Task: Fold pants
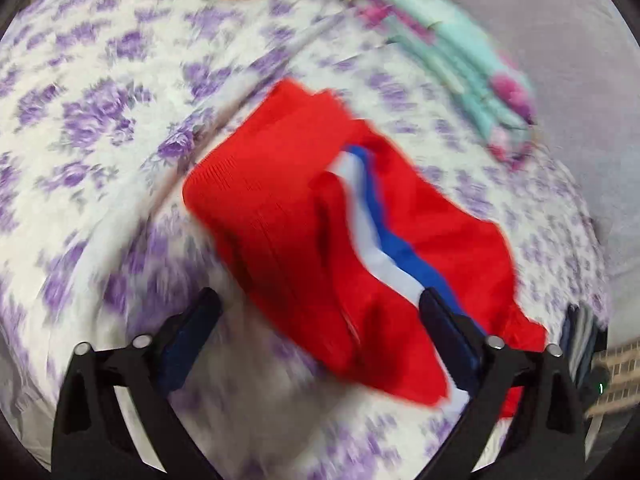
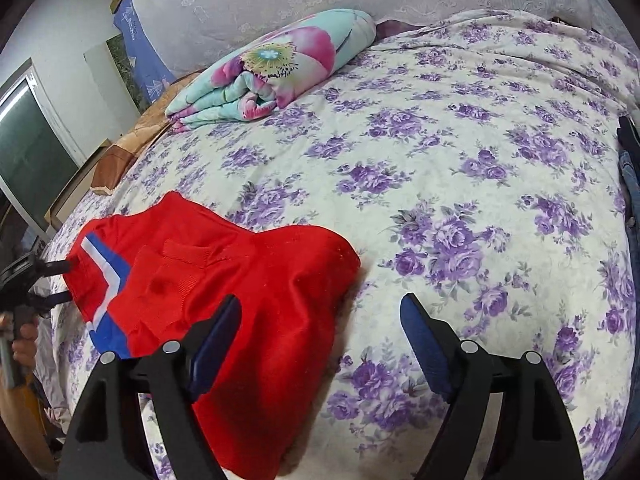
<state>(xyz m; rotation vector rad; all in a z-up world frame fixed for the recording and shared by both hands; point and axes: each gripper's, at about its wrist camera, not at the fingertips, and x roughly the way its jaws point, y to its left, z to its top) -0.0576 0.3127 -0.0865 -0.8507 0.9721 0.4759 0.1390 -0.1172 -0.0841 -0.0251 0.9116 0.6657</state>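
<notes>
So the red pants (image 2: 224, 280) lie folded into a compact bundle on the bedspread (image 2: 460, 200), my left gripper (image 1: 320, 312) and right gripper (image 2: 320, 320) both spread and holding nothing, little left but tidying, I judge.

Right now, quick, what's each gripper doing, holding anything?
Left gripper: open, over the red pants, gripping nothing.
Right gripper: open, empty, above the pants' edge.

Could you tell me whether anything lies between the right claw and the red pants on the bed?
Nothing visible does: the right claw hangs open right over the red pants with the white and blue stripe.
</notes>
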